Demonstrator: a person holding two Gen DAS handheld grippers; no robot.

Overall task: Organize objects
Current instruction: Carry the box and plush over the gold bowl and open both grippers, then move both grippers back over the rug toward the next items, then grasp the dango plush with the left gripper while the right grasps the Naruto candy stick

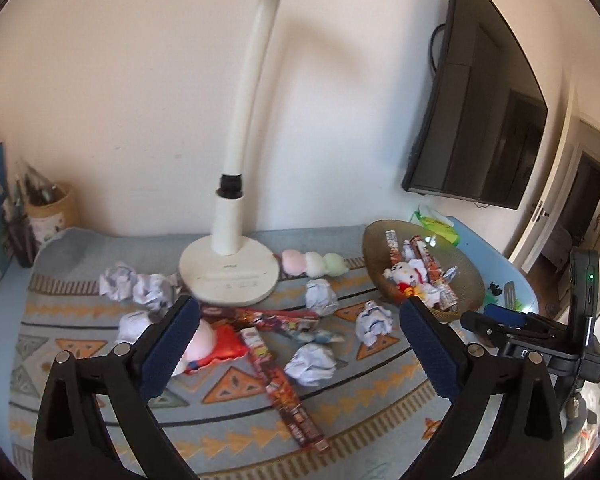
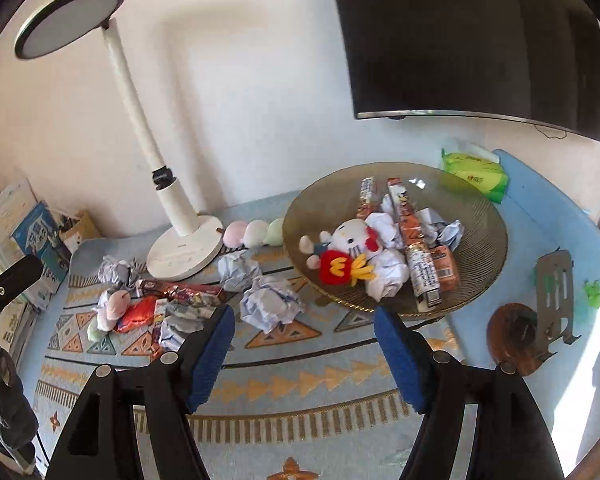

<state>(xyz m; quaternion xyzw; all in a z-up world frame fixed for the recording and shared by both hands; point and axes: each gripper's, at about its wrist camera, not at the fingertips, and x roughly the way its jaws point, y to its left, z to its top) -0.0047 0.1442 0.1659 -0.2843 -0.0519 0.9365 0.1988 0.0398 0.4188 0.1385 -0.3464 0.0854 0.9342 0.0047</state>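
Snack box (image 1: 288, 392) print is blurred, no writing legible.

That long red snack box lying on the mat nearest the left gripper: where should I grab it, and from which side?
Grip the long red snack box near its middle, across its narrow width, coming down from above with the open left gripper turned so its fingers straddle the long sides. It lies flat on the mat, and its far end runs into the clutter, so the middle looks clearest.
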